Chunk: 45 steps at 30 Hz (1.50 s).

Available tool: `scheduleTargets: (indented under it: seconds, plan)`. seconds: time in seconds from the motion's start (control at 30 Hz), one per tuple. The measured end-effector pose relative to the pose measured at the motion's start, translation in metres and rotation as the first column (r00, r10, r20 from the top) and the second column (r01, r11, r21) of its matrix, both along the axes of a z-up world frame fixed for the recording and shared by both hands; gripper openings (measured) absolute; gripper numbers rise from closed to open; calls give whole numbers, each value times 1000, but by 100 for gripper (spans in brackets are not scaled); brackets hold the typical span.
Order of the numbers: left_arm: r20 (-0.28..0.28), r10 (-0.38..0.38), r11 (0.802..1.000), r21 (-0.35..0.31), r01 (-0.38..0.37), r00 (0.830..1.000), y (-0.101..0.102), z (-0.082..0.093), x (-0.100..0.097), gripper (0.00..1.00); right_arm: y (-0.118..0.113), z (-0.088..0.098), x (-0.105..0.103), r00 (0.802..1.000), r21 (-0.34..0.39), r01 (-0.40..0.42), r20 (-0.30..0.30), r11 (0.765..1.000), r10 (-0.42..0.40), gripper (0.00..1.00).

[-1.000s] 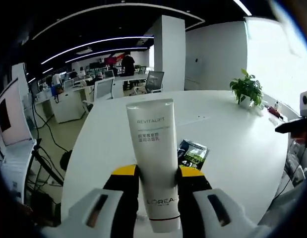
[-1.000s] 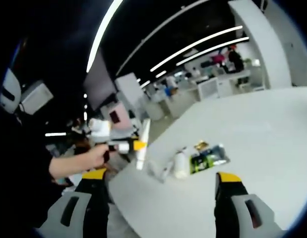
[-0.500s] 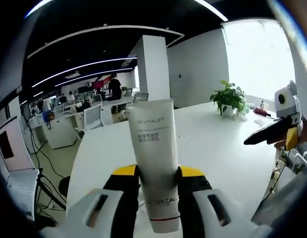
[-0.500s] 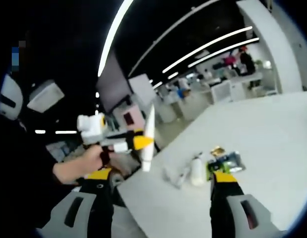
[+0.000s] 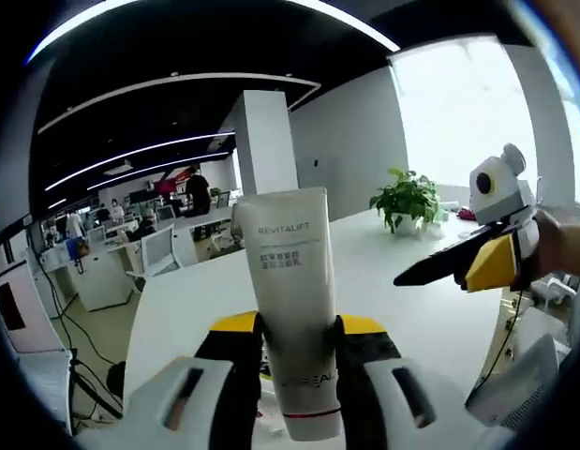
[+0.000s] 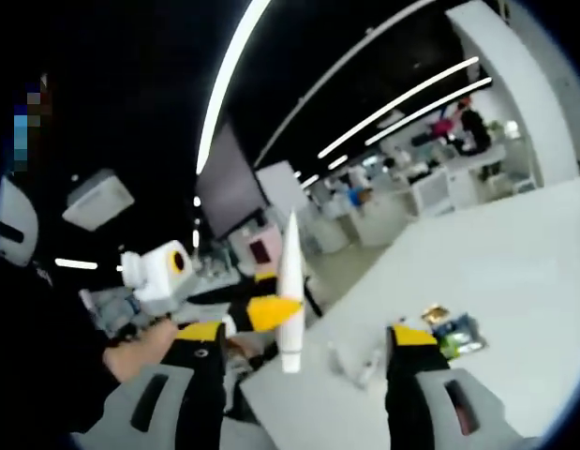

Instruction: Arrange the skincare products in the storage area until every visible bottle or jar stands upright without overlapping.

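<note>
Left gripper (image 5: 294, 342) is clamped tight on one white tube (image 5: 291, 300), cap end low between the yellow jaw pads, flat crimped end pointing up the middle of the left gripper view, label facing the camera. Likely it's held by its lower body so the cap can go down first and the tube can stand. In the right gripper view the same tube (image 6: 290, 291) shows edge-on, left of centre, held clear above the table (image 6: 514, 281). Right gripper (image 6: 304, 352) has its jaws spread wide with nothing between them; it also pokes in at the right of the left gripper view (image 5: 477, 262), carried in a hand (image 5: 561, 246). Low on the table, centre right of the right gripper view, I count one green sachet (image 6: 455, 335) lying flat and what may be two small bottles (image 6: 369, 367) lying beside it, too blurred to be sure. One potted plant (image 5: 407, 199) stands right of centre in the left gripper view.
</note>
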<state>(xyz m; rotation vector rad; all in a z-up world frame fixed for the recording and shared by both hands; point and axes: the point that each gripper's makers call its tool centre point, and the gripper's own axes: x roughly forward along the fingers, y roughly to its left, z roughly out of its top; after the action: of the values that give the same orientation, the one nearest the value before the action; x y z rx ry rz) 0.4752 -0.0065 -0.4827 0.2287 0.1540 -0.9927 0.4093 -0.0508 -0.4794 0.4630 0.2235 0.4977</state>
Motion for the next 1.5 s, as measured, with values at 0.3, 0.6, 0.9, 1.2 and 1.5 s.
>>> scheduleTargets:
  seconds: [0.3,0.6,0.9,1.2,1.5]
  plan:
    - [17,-45,999,-8,45,999,-7,7,-25,31,23,13,12,998,-4,-54,10,999,54,69]
    - [51,-67,998,9,67,996,-8,13,-41,31,35,22,23,999,15,-38,9,999,38,58]
    - [44,-79,997,14,78,996,-9,11,-53,31,37,25,23,999,-21,-31,14,999,31,42]
    - [23,-88,995,39,87,996,-11,-1,-59,32,40,20,18,999,-54,-31,18,998,32,15]
    - [-4,-115,993,28,115,993,-13,-3,-67,33,38,17,11,999,-98,-30,6,995,31,6]
